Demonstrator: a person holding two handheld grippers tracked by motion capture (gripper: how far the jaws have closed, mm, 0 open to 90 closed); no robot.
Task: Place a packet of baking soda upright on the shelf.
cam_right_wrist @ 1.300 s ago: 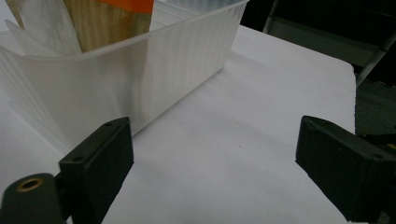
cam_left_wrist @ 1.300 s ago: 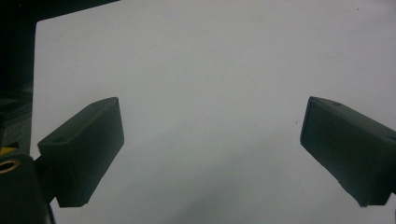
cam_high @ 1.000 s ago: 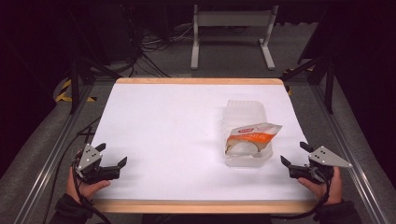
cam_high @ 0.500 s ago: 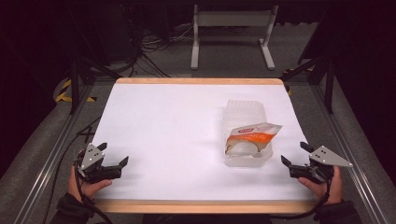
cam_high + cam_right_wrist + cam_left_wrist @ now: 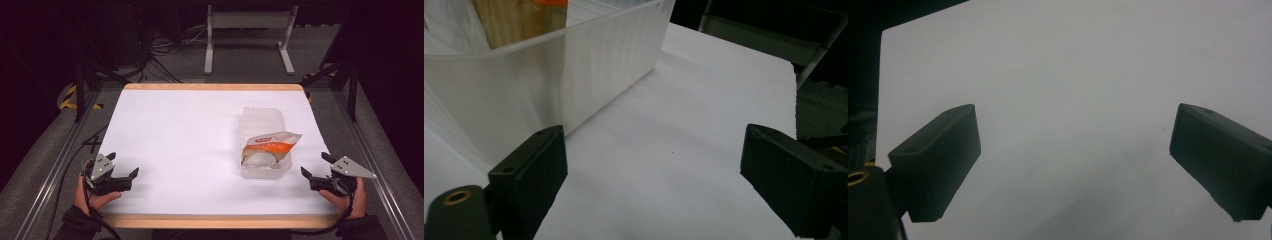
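Translucent plastic forms the container (image 5: 262,145) seen on the right half of the white worktop (image 5: 190,140), nearer the right edge than the centre and closer to the front edge than the back. An orange-and-white packet (image 5: 270,145) is propped inside it, with a pale round item (image 5: 259,160) lodged at the front end. The right claw (image 5: 314,170) is held by a hand (image 5: 345,197) at the front right corner, just beside the container but apart from it; its 2 jaws are spread wide with nothing between them. In the right gripper view, the container's ribbed wall (image 5: 549,85) is seen just beyond the jaw at the left of that view. The left claw (image 5: 125,167) is held at the front left corner, well apart from the container, its 2 jaws likewise parted wide over bare white worktop.
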